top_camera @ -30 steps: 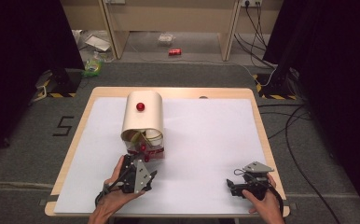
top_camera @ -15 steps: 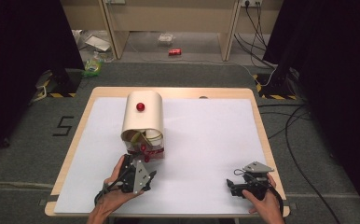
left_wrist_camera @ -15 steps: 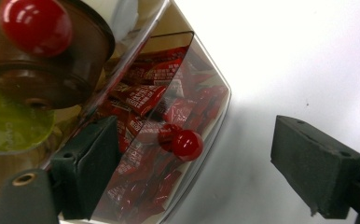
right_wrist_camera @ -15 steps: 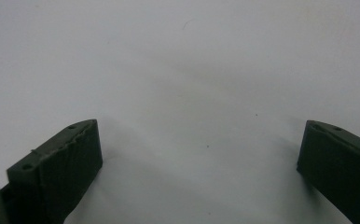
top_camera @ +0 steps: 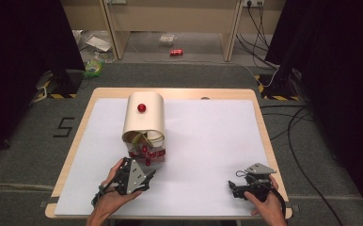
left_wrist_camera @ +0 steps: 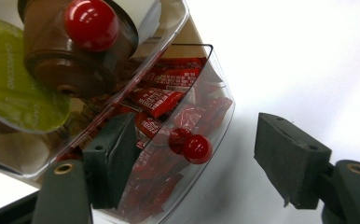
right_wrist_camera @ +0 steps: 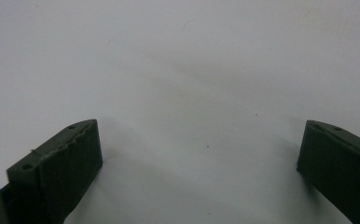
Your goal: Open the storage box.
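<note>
A cream arched storage box (top_camera: 144,117) with a red knob on top (top_camera: 142,108) lies on the white table sheet (top_camera: 208,141). Clear drawers are at its near end. In the left gripper view, the lower drawer (left_wrist_camera: 192,116) holds red wrapped sweets and has a small red knob (left_wrist_camera: 197,148). The upper drawer (left_wrist_camera: 52,70) holds coffee capsules behind a bigger red knob (left_wrist_camera: 91,23). My left gripper (left_wrist_camera: 197,163) (top_camera: 147,165) straddles the small knob. Its jaws have just been closing, and the pads (left_wrist_camera: 285,158) are still apart from the knob. My right gripper (right_wrist_camera: 199,158) (top_camera: 231,187) rests open over bare sheet.
The wooden table edge (top_camera: 170,93) frames the white sheet. Cables (top_camera: 302,141) trail over the floor to the right. Litter and a red can (top_camera: 176,52) lie on the floor beyond the table.
My left gripper has shifted slightly at the drawer front. The right gripper and the box have stayed put.
</note>
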Tool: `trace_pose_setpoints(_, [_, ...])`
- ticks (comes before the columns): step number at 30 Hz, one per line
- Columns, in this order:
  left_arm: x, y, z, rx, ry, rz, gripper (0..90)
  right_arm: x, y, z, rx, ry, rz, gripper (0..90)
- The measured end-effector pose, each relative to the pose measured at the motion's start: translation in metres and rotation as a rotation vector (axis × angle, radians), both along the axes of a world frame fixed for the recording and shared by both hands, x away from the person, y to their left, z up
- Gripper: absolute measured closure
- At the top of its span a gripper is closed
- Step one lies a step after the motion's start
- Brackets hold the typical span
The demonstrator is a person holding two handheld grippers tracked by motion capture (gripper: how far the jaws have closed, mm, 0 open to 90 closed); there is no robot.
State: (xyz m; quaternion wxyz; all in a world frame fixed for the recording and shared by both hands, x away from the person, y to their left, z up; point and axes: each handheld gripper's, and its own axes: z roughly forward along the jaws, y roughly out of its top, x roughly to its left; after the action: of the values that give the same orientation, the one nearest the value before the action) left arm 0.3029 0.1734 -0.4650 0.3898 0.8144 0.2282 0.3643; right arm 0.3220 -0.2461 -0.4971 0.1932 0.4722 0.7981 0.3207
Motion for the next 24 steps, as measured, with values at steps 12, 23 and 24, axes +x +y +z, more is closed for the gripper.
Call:
trace_pose_setpoints(12, [-0.005,0.006,0.007,-0.102,0.054,0.045,45.3,0.000,0.000,0.000,-0.001,-0.001,0.000,0.3])
trace_pose_setpoints(23, [-0.010,0.013,0.011,-0.124,0.072,0.053,62.8,0.000,0.000,0.000,-0.003,-0.001,0.000,0.4])
trace_pose_setpoints(24, [-0.010,0.013,0.011,-0.124,0.072,0.053,63.7,0.000,0.000,0.000,-0.003,-0.001,0.000,0.4])
